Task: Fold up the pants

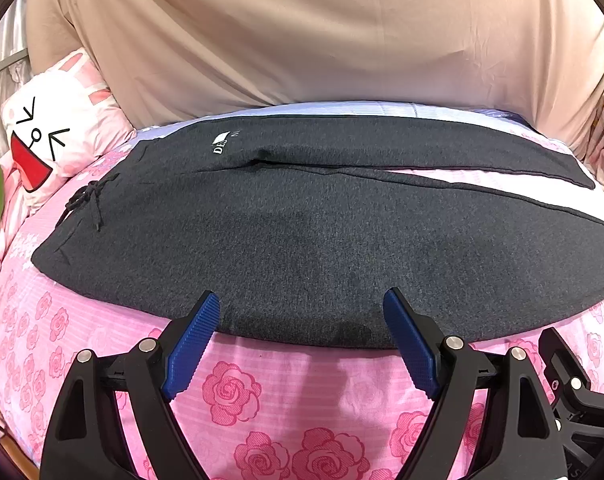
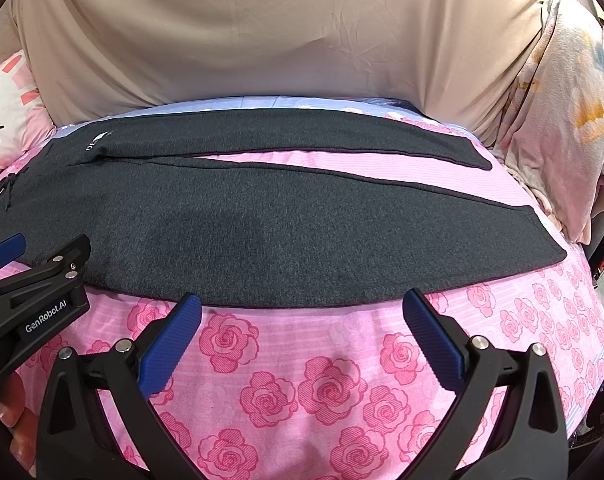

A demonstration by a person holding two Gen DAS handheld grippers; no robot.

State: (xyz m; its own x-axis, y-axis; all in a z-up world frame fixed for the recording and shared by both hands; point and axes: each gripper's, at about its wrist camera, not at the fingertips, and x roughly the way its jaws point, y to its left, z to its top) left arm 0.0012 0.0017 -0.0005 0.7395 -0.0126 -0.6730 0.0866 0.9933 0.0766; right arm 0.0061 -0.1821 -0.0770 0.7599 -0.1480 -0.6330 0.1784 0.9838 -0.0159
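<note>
Dark grey pants (image 1: 302, 236) lie flat across a bed, waistband with drawstring (image 1: 88, 200) at the left, both legs stretched to the right with a gap between them. They also show in the right wrist view (image 2: 286, 236). My left gripper (image 1: 302, 304) is open and empty, its blue fingertips over the near edge of the near leg. My right gripper (image 2: 302, 304) is open and empty, just short of the near leg's edge. The left gripper's body (image 2: 34, 284) shows at the left of the right wrist view.
The bed has a pink rose-print sheet (image 1: 230, 392), which also shows in the right wrist view (image 2: 329, 388). A beige sheet (image 1: 302, 40) hangs behind. A cartoon rabbit pillow (image 1: 58, 128) lies at the far left. Bunched floral bedding (image 2: 561, 120) sits at the right.
</note>
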